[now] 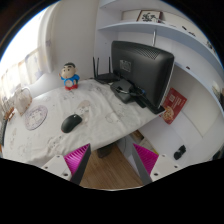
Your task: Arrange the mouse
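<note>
A black mouse lies on the patterned white tabletop, to the left of the monitor and well beyond the fingers. My gripper is held back from the table's front edge, above the wooden floor. Its two magenta pads stand wide apart with nothing between them, so it is open and empty. The mouse is ahead and a little left of the left finger.
A black monitor stands on the table at the right, with a router behind it. A small figurine stands at the back left. A red item lies at the table's right end. Wall shelves hang above.
</note>
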A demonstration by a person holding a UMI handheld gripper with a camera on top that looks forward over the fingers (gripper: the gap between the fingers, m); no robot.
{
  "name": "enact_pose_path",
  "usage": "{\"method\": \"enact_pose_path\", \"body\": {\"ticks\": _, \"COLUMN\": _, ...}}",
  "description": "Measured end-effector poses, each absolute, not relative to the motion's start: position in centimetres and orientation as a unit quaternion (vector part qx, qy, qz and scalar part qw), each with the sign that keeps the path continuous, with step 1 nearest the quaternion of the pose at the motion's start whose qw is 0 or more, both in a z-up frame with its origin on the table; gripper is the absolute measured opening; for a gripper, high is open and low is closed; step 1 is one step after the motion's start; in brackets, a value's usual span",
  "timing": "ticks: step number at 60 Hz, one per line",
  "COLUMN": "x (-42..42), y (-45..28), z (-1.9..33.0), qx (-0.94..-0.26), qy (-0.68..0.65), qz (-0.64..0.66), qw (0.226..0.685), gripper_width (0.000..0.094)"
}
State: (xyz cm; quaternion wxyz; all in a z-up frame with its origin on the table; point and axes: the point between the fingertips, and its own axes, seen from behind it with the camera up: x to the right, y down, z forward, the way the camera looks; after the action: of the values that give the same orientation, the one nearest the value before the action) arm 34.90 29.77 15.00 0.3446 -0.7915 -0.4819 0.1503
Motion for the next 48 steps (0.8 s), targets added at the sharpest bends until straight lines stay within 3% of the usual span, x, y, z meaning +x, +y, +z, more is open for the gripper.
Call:
{"method": "enact_pose_path", "body": {"ticks": 27, "x": 27.2, "y": 22.9, "z": 10.7, "qx": -0.723, "qy": -0.568, "qz": 0.205, "qw": 0.336, "gripper_width": 0.0856}}
{"method": "enact_pose_path", "body": {"ticks": 48, "x": 20.4, "y": 17.5, "z": 5.2, "qx": -0.648, "qy": -0.62, "qz": 0.272, "qw": 0.348, "gripper_width": 0.0855}}
